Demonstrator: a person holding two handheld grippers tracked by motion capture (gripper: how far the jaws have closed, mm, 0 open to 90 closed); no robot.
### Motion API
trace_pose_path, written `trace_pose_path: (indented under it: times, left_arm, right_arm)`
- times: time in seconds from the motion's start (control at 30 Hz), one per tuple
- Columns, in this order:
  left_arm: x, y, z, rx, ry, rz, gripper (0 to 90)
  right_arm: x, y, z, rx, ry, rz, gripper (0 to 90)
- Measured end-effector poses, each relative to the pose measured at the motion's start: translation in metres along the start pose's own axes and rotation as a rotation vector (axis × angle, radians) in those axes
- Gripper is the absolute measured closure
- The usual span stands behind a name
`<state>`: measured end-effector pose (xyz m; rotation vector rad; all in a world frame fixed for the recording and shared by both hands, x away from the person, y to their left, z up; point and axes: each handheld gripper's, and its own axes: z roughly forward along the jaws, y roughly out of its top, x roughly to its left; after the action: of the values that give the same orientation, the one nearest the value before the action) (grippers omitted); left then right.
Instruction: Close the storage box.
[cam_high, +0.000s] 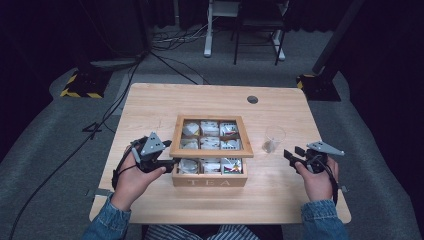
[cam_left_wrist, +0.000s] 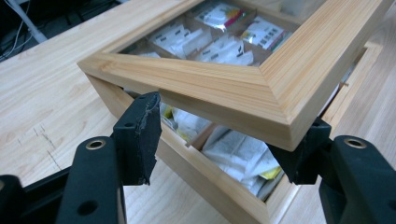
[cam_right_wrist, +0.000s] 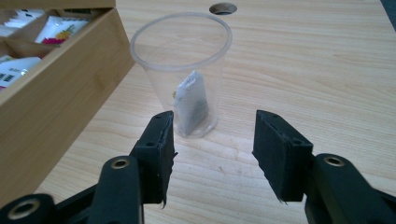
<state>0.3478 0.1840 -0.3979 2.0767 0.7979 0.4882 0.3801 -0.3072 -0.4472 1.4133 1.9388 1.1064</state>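
Note:
A wooden tea box (cam_high: 210, 181) marked TEA stands mid-table, its compartments full of tea bags (cam_left_wrist: 238, 154). Its windowed lid (cam_high: 174, 136) is tilted up off the base (cam_left_wrist: 201, 173). My left gripper (cam_high: 172, 162) is at the lid's near left corner. In the left gripper view that corner (cam_left_wrist: 280, 116) sits between the jaws, and both pads touch its lower edge and hold it up. My right gripper (cam_high: 290, 155) stands open on the right, a short way before a clear plastic cup (cam_right_wrist: 182, 56). One tea bag (cam_right_wrist: 191, 100) leans inside the cup. Nothing lies between the right jaws.
The cup (cam_high: 273, 139) stands just right of the box, whose side wall (cam_right_wrist: 60, 84) is close to its left. A round cable hole (cam_high: 252, 99) sits near the table's far edge. Bare wood (cam_high: 150, 105) surrounds the box; cables and stands are on the floor beyond.

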Motion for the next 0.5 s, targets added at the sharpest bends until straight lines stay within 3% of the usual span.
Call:
trace_pose_path:
  times: [0.3, 0.5]
  left_arm:
    - [-0.002, -0.001, 0.001, 0.062, -0.02, -0.009, 38.6]
    - [-0.002, -0.004, 0.005, 0.094, -0.065, -0.031, 38.1]
  right_arm:
    - [-0.004, -0.007, 0.004, 0.018, 0.005, 0.014, 49.0]
    - [-0.007, -0.011, 0.004, 0.026, 0.003, 0.029, 48.7]
